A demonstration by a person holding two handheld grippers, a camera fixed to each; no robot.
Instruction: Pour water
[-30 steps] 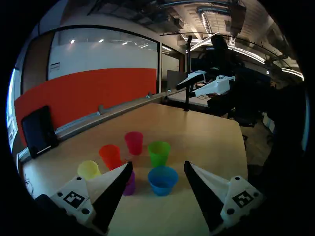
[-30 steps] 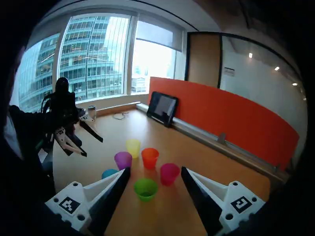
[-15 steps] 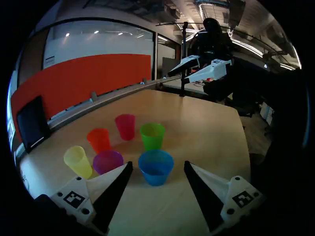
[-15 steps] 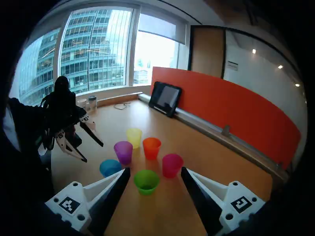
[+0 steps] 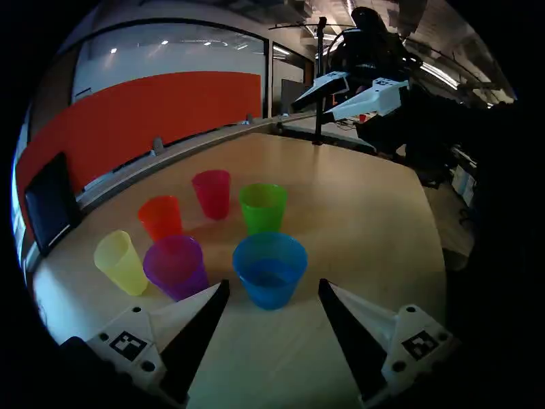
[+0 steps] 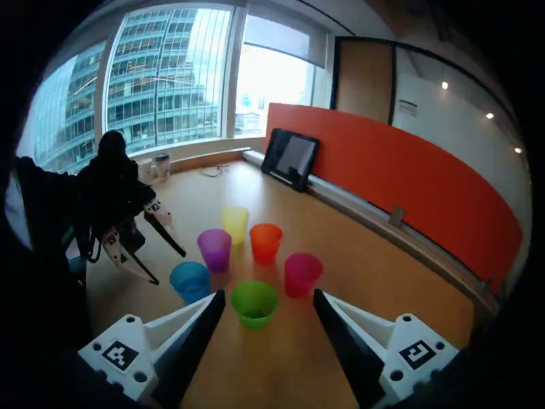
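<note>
Six plastic cups stand upright in a cluster on the wooden table (image 5: 354,204). In the left gripper view the blue cup (image 5: 269,269) is nearest, just ahead of my open left gripper (image 5: 272,286); behind it stand purple (image 5: 176,266), yellow (image 5: 120,261), orange (image 5: 161,217), pink (image 5: 212,193) and green (image 5: 263,206) cups. In the right gripper view the green cup (image 6: 254,304) sits just ahead of my open right gripper (image 6: 268,294), with the blue cup (image 6: 190,281) to its left. Both grippers hold nothing. Whether any cup holds water I cannot tell.
A dark tablet (image 6: 291,158) leans on the orange partition (image 6: 409,184) along the table's far edge. Across the cups I see the left gripper (image 6: 169,267) held by a dark-sleeved person (image 6: 109,191), and from the other side the right gripper (image 5: 310,114). A jar (image 6: 161,165) stands by the window.
The left gripper has come closer to the cups, so the blue and purple cups look larger and unhidden. In the right gripper view the blue cup has come fully into sight.
</note>
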